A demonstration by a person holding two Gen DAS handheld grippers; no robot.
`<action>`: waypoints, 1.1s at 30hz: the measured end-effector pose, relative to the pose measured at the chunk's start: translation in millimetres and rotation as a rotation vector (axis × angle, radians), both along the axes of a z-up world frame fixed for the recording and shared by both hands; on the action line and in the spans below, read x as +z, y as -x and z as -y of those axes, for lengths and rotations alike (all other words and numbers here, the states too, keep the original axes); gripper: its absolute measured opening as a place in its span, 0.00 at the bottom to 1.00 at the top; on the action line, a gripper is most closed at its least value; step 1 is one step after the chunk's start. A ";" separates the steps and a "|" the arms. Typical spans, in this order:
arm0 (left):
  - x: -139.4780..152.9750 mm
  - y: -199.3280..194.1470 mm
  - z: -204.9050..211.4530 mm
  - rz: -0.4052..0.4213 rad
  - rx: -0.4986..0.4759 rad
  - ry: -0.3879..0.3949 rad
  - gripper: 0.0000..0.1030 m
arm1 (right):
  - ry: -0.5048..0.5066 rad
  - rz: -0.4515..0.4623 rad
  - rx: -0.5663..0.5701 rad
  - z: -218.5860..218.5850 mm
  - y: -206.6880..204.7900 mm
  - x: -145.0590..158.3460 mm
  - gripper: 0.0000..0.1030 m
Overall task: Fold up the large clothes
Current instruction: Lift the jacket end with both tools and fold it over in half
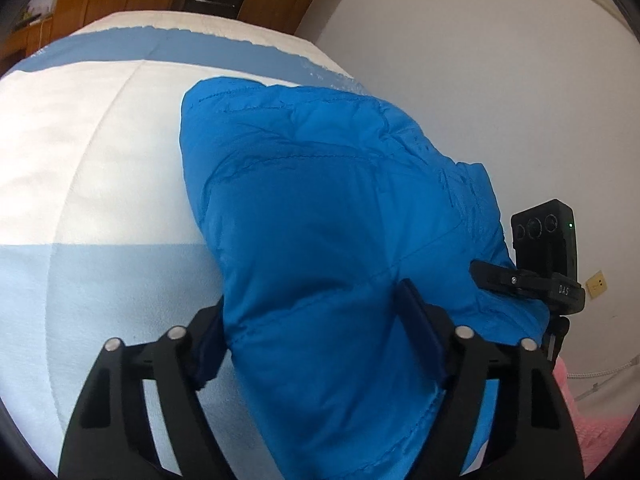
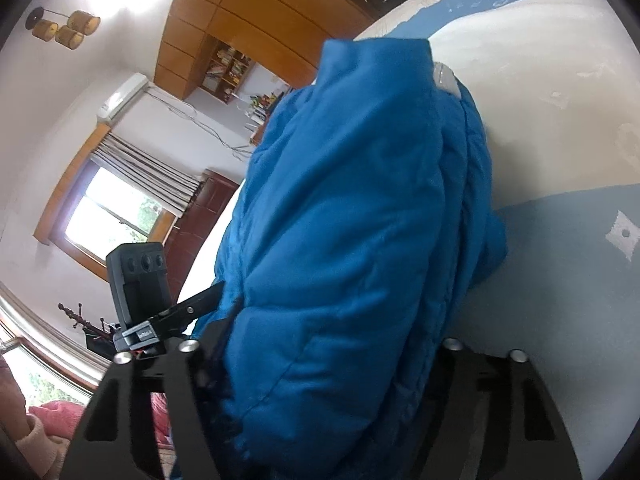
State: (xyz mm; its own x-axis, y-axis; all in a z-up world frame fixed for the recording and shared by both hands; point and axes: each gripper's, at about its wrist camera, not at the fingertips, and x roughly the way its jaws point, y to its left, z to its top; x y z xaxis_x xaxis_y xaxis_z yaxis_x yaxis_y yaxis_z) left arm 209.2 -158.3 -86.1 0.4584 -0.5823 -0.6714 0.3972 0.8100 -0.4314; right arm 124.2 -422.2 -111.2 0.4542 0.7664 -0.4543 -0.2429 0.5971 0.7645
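- Work item: a blue padded jacket (image 1: 320,208) lies bunched on the bed cover (image 1: 100,160), a white and pale-blue quilt, with its near end raised off the cover between the two grippers. The right wrist view shows its collar (image 2: 376,60) at the far end, pointing away.
- Left gripper (image 1: 316,328): the jaws are closed on a thick fold of the jacket's near edge; the right-hand pad (image 1: 420,320) presses into the fabric, and the other pad is mostly hidden behind the bulge.
- Right gripper (image 2: 320,364): fabric fills the gap between the fingers and appears to be gripped, though both pads are buried in the padding, so contact is judged rather than seen.
- Pose: both grippers point forward and downward at the bed, side by side on the same end of the jacket; each one's camera housing is visible in the other's view.
- Procedure: keep both grips level and equally tight, so the padded layers do not slip apart.
- Carry the held end toward the collar in one arc, keeping the edges aligned.
- Lower before releasing; puffy fill tends to spring back, so press the fold flat.
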 end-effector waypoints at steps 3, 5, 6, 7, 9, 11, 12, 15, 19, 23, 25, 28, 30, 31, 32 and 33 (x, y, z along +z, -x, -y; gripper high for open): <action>3.1 4.7 -3.3 0.018 0.005 0.014 0.64 | 0.019 0.036 0.001 -1.8 6.3 6.7 0.59; 6.9 8.8 -4.2 0.035 0.005 0.011 0.62 | 0.024 0.050 0.002 -3.8 9.3 10.8 0.58; 9.5 12.2 -4.0 0.049 0.005 0.006 0.61 | 0.027 0.057 0.001 -4.4 10.3 12.7 0.57; 11.8 15.5 -4.8 0.060 0.004 0.003 0.61 | 0.029 0.064 0.000 -5.8 10.4 14.5 0.57; 14.6 20.6 -7.7 0.076 0.003 0.000 0.60 | 0.039 0.083 -0.002 -8.4 12.2 19.5 0.56; 17.5 23.9 -8.6 0.082 0.002 -0.002 0.60 | 0.055 0.100 -0.004 -12.8 17.7 22.3 0.56; 17.8 24.3 -9.4 0.079 0.003 0.001 0.60 | 0.067 0.110 -0.004 -14.6 20.1 25.5 0.56; 21.4 24.6 -13.3 0.080 0.004 0.009 0.59 | 0.091 0.127 0.002 -15.4 23.0 33.2 0.55; 29.4 18.7 -19.6 0.112 0.019 0.008 0.59 | 0.109 0.154 0.022 -22.7 17.5 48.6 0.55; 41.5 14.5 -26.4 0.151 0.048 -0.006 0.59 | 0.133 0.185 0.056 -34.5 1.4 62.4 0.55; 47.9 8.0 -33.3 0.167 0.065 -0.009 0.59 | 0.147 0.203 0.076 -42.6 -11.6 70.4 0.55; 57.1 -7.5 -45.8 0.194 0.100 -0.015 0.59 | 0.160 0.225 0.105 -56.6 -38.9 83.2 0.55; 62.0 -17.2 -53.7 0.205 0.120 -0.018 0.59 | 0.155 0.230 0.122 -65.4 -59.6 88.6 0.55; 64.0 -23.5 -58.2 0.211 0.132 -0.019 0.59 | 0.153 0.232 0.130 -70.0 -69.8 90.2 0.55; 65.4 -31.1 -63.4 0.216 0.147 -0.020 0.59 | 0.149 0.234 0.141 -75.3 -83.0 91.4 0.55; 66.2 -38.4 -68.2 0.219 0.159 -0.022 0.59 | 0.146 0.234 0.147 -78.5 -92.2 91.8 0.55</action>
State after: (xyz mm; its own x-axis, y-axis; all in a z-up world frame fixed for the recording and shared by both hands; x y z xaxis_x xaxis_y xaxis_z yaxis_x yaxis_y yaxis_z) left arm 247.6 -90.1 -19.9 0.6786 -0.4778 -0.5578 0.3461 0.8779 -0.3310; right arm 216.4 -343.8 -19.4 0.4486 0.7659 -0.4607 -0.4942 0.6420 0.5862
